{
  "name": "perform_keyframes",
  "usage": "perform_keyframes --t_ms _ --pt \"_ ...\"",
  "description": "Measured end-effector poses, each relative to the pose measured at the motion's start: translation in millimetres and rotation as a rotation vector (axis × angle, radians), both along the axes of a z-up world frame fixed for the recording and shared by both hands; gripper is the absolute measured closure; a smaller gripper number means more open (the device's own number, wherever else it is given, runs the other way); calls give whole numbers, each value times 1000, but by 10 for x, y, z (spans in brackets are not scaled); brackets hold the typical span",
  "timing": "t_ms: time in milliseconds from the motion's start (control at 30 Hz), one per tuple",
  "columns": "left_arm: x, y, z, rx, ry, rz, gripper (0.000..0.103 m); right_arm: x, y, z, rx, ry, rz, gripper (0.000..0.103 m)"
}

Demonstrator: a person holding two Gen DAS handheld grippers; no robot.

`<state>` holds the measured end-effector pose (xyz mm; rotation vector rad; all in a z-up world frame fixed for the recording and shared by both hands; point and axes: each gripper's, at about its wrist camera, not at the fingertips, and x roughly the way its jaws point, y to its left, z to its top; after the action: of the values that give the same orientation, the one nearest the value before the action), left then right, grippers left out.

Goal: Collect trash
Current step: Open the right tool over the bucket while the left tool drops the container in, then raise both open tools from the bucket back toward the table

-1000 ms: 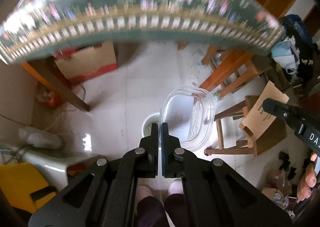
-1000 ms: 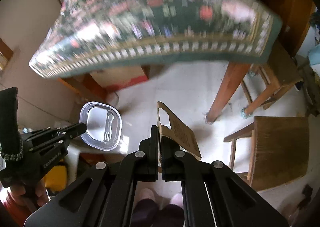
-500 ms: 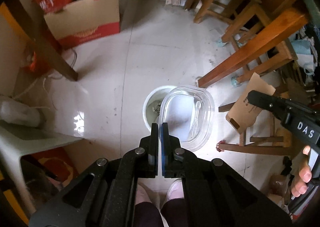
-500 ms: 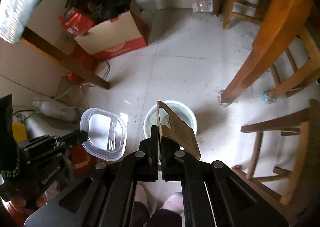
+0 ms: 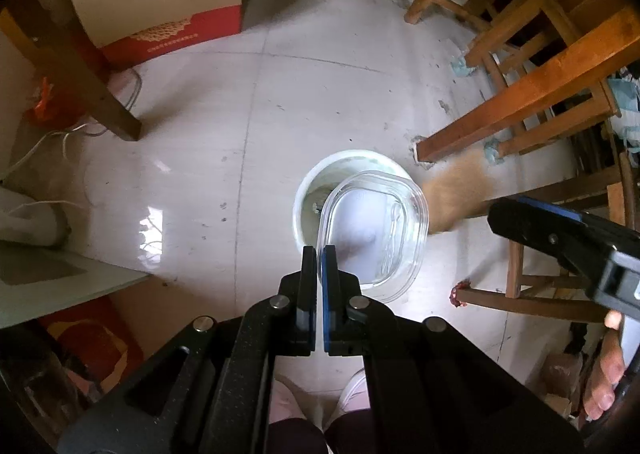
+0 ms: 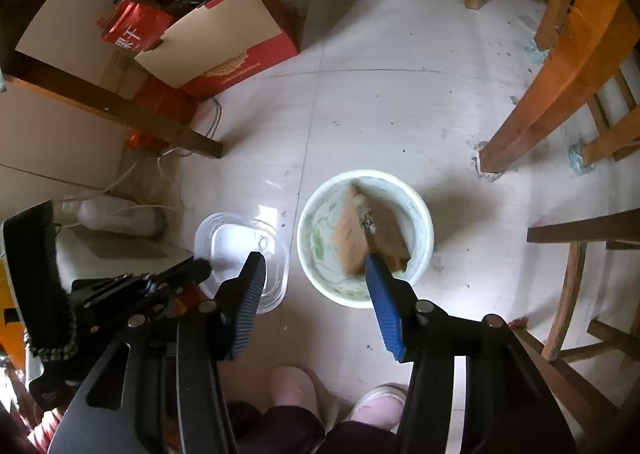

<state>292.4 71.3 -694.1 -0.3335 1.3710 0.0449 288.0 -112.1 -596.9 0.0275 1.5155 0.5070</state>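
**Cardboard dropping into bin, plastic lid next**

While brown cardboard piece [image 6: 374, 232] sits blurred inside white bin [image 6: 422, 213], apparently mid-fall or just landed, tilted against the inner wall. Seen as a brown smear beside the bin rim in the left wrist view [image 5: 456, 193].

Right gripper [image 6: 316, 274]: fingers spread wide, holding nothing, hovering just above the near rim of the bin.

Left gripper [image 5: 319, 258]: fingers pressed together, pinching the edge of clear plastic lid [image 5: 376, 238]. Lid hangs over the bin's right half in the left view; in the right view it sits left of the bin [image 6: 240, 250], so true offset hard to call. Small clear utensil apparently moulded or stuck on the lid, too faint to confirm.

Step in hand, as a judgement: release lid into bin. To do well:
- Centre lid over bin mouth before opening. Lid looks nearly as wide as the opening, so flat drop likely to bridge the rim.
- Tilt lid edge-down, feed it in beside the cardboard.
- Pull right gripper clear first to avoid a knock.
- Open left fingers fully; thin rim may cling.

Surroundings: tiled floor [image 6: 400, 93], wooden table leg [image 6: 532, 113] near the bin, red-and-white cardboard box [image 6: 224, 41] well apart. Wearer's pink slippers [image 6: 294, 382] just below bin.
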Motion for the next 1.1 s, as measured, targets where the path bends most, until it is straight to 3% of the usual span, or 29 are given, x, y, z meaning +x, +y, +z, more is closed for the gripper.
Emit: perform_keyframes --t_ms 167,267,300,500,600,833,1100 --pt "154 -194 -45 -43 7 -49 100 15 -68 35 -19 0 -16 55" --pt "229 -282 -75 -72 45 -70 68 32 -129 87 -26 -8 -29 55" --pt "246 -308 -65 -75 51 -72 65 34 -144 107 -33 -10 -34 55" --pt "272 -388 283 -49 42 -98 65 31 -207 338 -48 -18 -60 55" --pt "275 -386 583 -31 19 -112 65 44 -235 504 -47 -23 -63 55" --pt "220 -302 1607 6 -73 -120 65 45 -181 1249 -38 -86 -53 55" --pt "57 -196 2983 60 -206 -105 65 -41 -59 2450 -21 -211 -22 55"
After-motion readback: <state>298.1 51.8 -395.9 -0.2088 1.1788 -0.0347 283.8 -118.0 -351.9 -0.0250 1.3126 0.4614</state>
